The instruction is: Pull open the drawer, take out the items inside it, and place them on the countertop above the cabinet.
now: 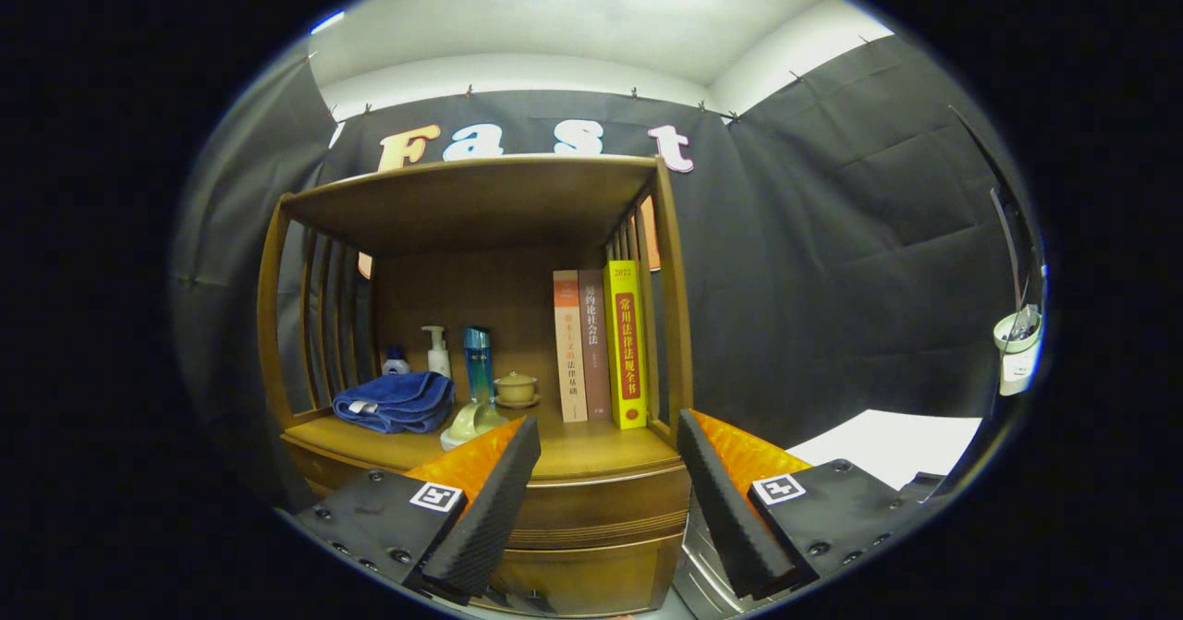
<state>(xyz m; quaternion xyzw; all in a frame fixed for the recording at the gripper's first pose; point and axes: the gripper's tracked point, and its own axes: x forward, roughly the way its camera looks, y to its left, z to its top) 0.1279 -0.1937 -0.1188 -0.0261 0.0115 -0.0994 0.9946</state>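
Note:
A wooden cabinet [481, 204] with slatted sides stands ahead of me. Its countertop [591, 458] lies just beyond my fingers, and the drawer front [591, 509] below it sits between them, looking pushed in. My gripper [610, 454] is open, its two fingers spread wide with nothing between them. On the countertop lie a folded blue towel [396, 401] and a pale green item [469, 421] just ahead of the left finger. The drawer's inside is hidden.
At the back of the countertop stand a small jar [396, 361], a white pump bottle [436, 352], a blue bottle [478, 363], a lidded cup [516, 389] and three upright books [599, 343]. A white sheet [892, 444] lies to the right.

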